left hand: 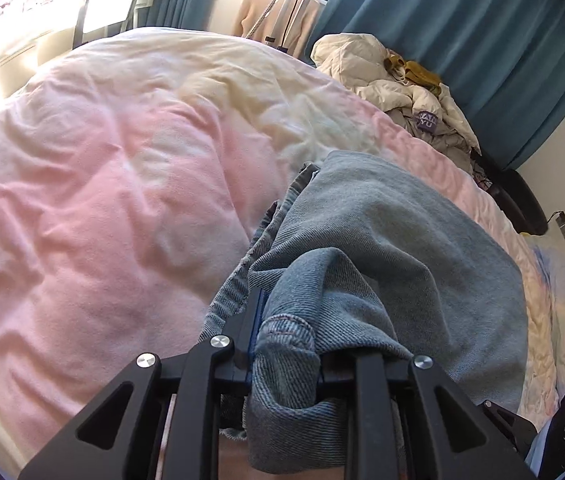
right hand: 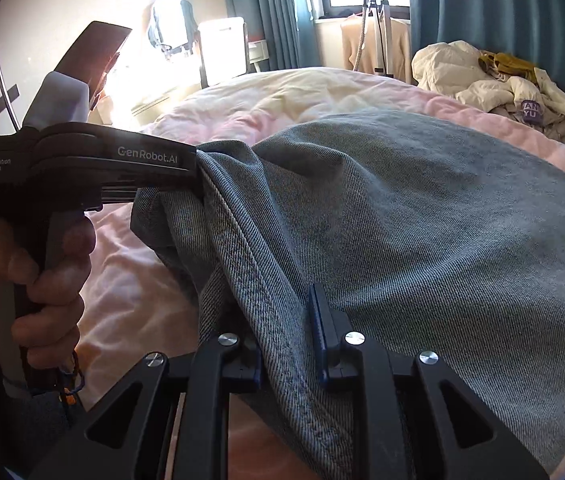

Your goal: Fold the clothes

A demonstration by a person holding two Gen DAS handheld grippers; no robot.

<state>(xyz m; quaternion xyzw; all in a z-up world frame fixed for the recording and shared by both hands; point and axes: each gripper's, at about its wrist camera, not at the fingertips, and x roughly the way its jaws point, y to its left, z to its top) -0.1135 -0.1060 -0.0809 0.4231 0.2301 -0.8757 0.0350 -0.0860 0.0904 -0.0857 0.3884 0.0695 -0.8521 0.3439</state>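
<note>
A pair of grey-blue jeans [left hand: 394,232] lies on the pink and cream bed cover [left hand: 94,200]. My left gripper [left hand: 288,344] is shut on a bunched hem of the jeans, lifted a little off the bed. In the right wrist view the jeans [right hand: 422,216] spread wide over the bed cover [right hand: 290,92]. My right gripper [right hand: 288,332] is shut on a seamed edge of the denim that runs between its fingers. The left gripper [right hand: 198,176] shows at the left of that view, held by a hand and clamped on the jeans' edge.
A pile of cream and mustard clothing [left hand: 406,84] lies at the bed's far right corner, also in the right wrist view [right hand: 498,84]. Teal curtains [left hand: 482,40] hang behind. A garment steamer stand [right hand: 374,20] and a beige top stand by the window.
</note>
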